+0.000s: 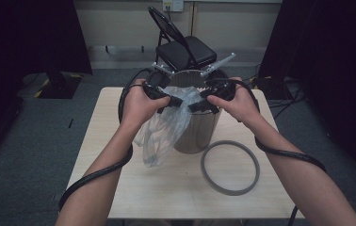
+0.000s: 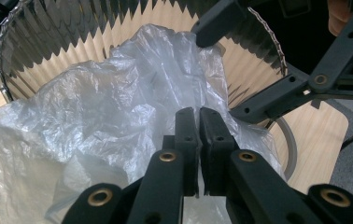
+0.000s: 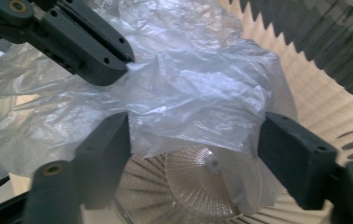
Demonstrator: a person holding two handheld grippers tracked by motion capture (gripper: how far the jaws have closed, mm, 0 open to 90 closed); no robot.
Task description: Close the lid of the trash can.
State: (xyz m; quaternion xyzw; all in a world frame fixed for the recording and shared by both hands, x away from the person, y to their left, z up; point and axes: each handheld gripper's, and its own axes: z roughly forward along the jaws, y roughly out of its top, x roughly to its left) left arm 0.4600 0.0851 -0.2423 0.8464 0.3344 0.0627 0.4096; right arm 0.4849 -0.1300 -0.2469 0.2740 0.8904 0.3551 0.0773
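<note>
A clear plastic bag (image 1: 162,132) hangs over the near rim of a ribbed, pleated bin (image 1: 199,134) at the table's middle. My left gripper (image 1: 176,101) is shut on the bag's upper edge; in the left gripper view its jaws (image 2: 198,114) pinch the film (image 2: 95,107) in front of the bin's inner wall (image 2: 48,42). My right gripper (image 1: 195,107) meets it from the right. In the right gripper view its jaws (image 3: 198,140) stand wide apart, with a fold of the bag (image 3: 198,88) between them, over the bin's mouth and ribbed bottom (image 3: 198,186).
A grey ring (image 1: 230,167) lies flat on the wooden table (image 1: 166,188), to the right of the bin and nearer to me. A black folding chair (image 1: 185,49) stands behind the table. Cables run from both grippers along my forearms.
</note>
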